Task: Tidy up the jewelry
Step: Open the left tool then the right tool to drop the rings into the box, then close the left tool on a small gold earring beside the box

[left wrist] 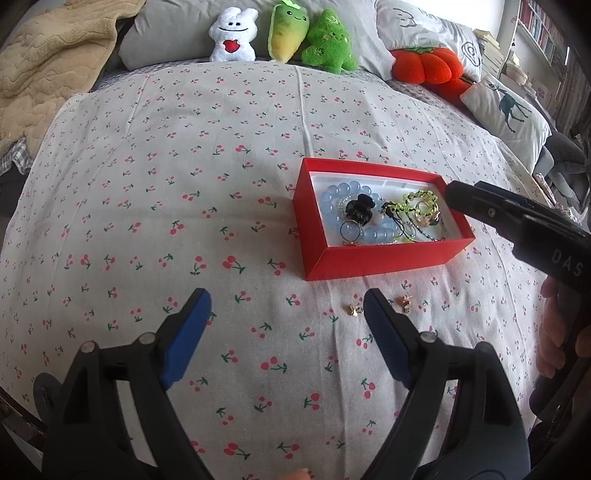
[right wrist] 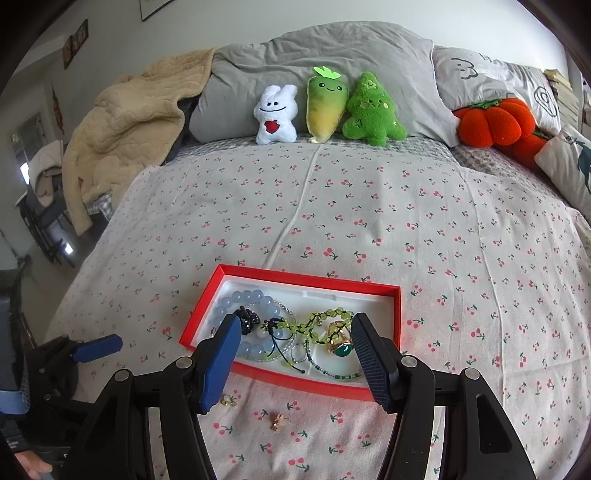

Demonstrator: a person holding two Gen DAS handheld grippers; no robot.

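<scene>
2 gold earrings (right wrist: 275,421) beside red box (right wrist: 397,314)

Left gripper (left wrist: 284,306) hangs low, jaws wide apart, nothing between them; right gripper (right wrist: 293,332) likewise spread and empty, tilted downward; a hand (left wrist: 554,332) grips its handle.

Cherry-print bedspread (right wrist: 369,206), grey pillows (right wrist: 321,62), beige blanket (right wrist: 125,125) — bookshelf (left wrist: 543,26), pale wall (right wrist: 221,22), daylight.
</scene>
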